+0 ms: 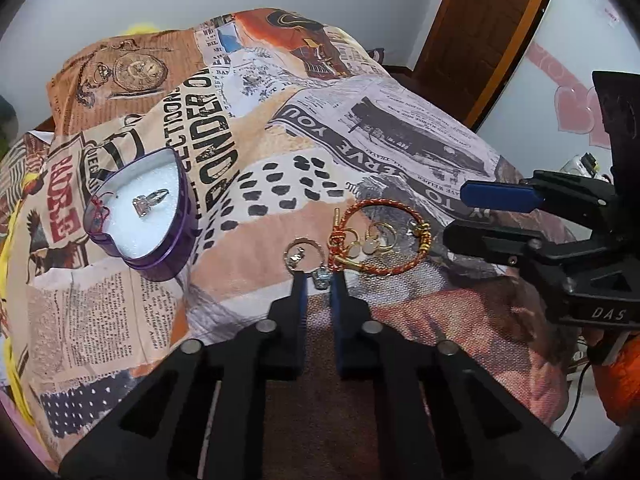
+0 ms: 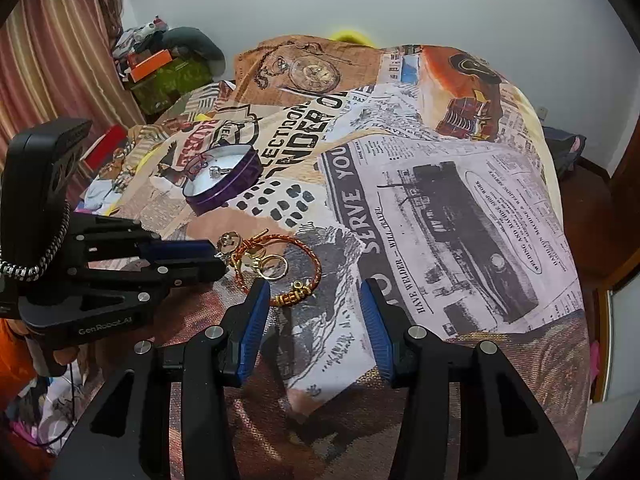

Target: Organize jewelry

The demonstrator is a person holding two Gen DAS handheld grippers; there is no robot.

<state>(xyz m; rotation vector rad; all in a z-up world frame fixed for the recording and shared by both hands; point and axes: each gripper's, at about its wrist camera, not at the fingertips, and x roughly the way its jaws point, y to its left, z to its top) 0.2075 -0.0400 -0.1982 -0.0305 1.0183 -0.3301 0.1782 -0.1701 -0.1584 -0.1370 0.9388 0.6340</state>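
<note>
A purple heart-shaped tin (image 1: 160, 256) with a white lining holds a silver ring (image 1: 149, 201); it also shows in the right wrist view (image 2: 234, 186). A red-and-gold braided bracelet (image 1: 400, 266) lies on the printed cloth with gold rings (image 1: 378, 240) inside its loop. My left gripper (image 1: 318, 278) is shut on a silver ring with a stone (image 1: 321, 278); another silver ring (image 1: 298, 250) lies just beyond. My right gripper (image 2: 314, 290) is open, just short of the bracelet (image 2: 308, 256), its left pad beside the gold rings (image 2: 274, 266).
A newspaper-print cloth (image 2: 440, 200) covers the raised surface. A wooden door (image 1: 476, 40) stands at the back right. Clutter and a striped curtain (image 2: 60, 60) are at the left. The right gripper shows at the right edge of the left wrist view (image 1: 480, 216).
</note>
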